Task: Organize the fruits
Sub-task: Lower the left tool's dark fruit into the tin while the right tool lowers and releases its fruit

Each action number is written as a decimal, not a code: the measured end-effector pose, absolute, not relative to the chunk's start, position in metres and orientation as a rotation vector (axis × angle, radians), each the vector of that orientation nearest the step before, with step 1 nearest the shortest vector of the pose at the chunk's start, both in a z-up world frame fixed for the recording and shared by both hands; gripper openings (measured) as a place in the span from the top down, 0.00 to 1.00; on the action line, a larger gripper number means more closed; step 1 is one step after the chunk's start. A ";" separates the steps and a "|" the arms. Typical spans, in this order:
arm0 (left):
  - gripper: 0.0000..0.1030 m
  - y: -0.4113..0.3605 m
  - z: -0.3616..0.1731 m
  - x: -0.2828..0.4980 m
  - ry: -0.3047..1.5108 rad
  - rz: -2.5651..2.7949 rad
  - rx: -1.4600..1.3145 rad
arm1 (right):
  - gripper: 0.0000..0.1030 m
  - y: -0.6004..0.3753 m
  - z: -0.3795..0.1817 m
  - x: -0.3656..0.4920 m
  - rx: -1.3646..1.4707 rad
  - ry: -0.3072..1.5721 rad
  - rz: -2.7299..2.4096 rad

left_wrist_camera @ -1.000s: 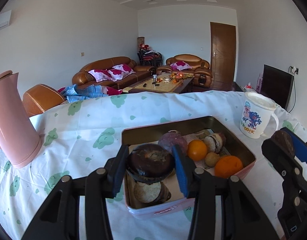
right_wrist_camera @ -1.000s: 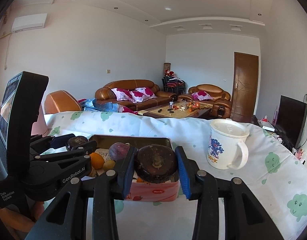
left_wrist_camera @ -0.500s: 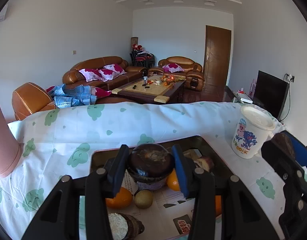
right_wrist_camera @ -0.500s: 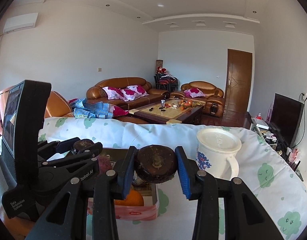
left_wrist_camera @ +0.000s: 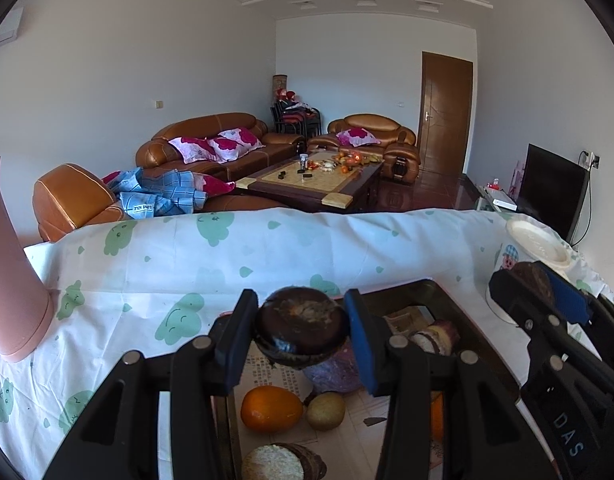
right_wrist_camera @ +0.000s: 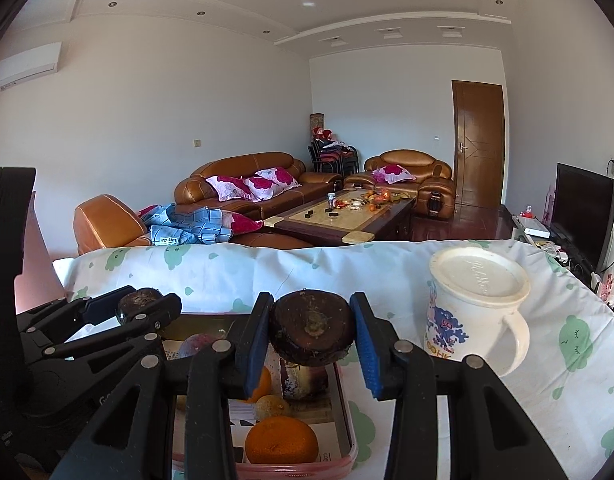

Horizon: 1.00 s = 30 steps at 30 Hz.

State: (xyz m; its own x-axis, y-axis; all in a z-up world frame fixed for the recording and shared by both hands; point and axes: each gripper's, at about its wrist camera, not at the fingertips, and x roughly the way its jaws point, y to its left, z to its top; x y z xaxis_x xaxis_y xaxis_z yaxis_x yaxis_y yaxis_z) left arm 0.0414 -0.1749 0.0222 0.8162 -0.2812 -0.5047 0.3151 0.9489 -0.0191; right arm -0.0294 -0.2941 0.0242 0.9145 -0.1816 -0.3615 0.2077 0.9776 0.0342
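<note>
My left gripper (left_wrist_camera: pixel 301 332) is shut on a round dark brown fruit (left_wrist_camera: pixel 301 328) and holds it above the open tin (left_wrist_camera: pixel 447 292). In the tin lie an orange (left_wrist_camera: pixel 271 408), a small yellow-green fruit (left_wrist_camera: pixel 326 410), a purple fruit (left_wrist_camera: pixel 335 374) and a cut pale-fleshed fruit (left_wrist_camera: pixel 273 464). My right gripper (right_wrist_camera: pixel 313 332) is shut on a second dark brown fruit (right_wrist_camera: pixel 313 328), over the right part of the tin (right_wrist_camera: pixel 345 412), where an orange (right_wrist_camera: pixel 281 440) shows. Each gripper appears in the other's view: the right gripper (left_wrist_camera: pixel 543 292) and the left gripper (right_wrist_camera: pixel 143 308), each with its fruit.
A white lidded mug (right_wrist_camera: pixel 475 312) with a cartoon print stands right of the tin. A tall pink jug (left_wrist_camera: pixel 11 280) stands at the left. The table wears a white cloth (left_wrist_camera: pixel 227 256) with green prints. Its far edge drops toward sofas and a coffee table.
Both grippers have moved forward with their fruits, so the tin now lies under them. The pink jug has slid toward the left edge, and the mug looms closer in the right view.
</note>
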 end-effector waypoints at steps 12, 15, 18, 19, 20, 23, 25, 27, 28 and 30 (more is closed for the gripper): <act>0.55 -0.158 0.025 0.056 0.571 -0.335 0.007 | 0.60 -0.304 0.032 -0.009 0.140 0.354 -0.187; 0.55 -0.154 0.023 0.062 0.578 -0.330 -0.004 | 0.60 -0.305 0.030 -0.006 0.144 0.366 -0.171; 0.55 -0.164 0.016 0.065 0.604 -0.338 0.018 | 0.60 -0.312 0.025 0.003 0.171 0.398 -0.146; 0.55 -0.170 0.014 0.067 0.616 -0.334 0.034 | 0.60 -0.315 0.023 0.006 0.186 0.408 -0.141; 0.55 -0.176 0.011 0.068 0.632 -0.330 0.046 | 0.60 -0.317 0.022 0.008 0.195 0.415 -0.144; 0.55 -0.190 0.007 0.070 0.670 -0.330 0.059 | 0.59 -0.320 0.020 0.012 0.194 0.429 -0.150; 0.55 -0.197 0.004 0.069 0.687 -0.347 0.061 | 0.59 -0.321 0.016 0.017 0.201 0.454 -0.144; 0.55 -0.203 0.003 0.065 0.670 -0.338 0.115 | 0.59 -0.322 0.010 0.025 0.218 0.501 -0.120; 0.55 -0.204 0.002 0.064 0.667 -0.335 0.128 | 0.59 -0.320 0.008 0.028 0.212 0.513 -0.112; 0.55 -0.204 0.003 0.063 0.670 -0.337 0.128 | 0.59 -0.319 0.007 0.032 0.210 0.526 -0.100</act>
State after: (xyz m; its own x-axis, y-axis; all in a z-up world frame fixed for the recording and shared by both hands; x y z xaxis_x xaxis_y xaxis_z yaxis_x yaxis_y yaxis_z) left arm 0.0626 -0.2035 0.0032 0.7321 -0.2643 -0.6278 0.3461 0.9382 0.0086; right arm 0.0317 -0.3187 0.0074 0.8604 -0.0413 -0.5079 0.1487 0.9737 0.1728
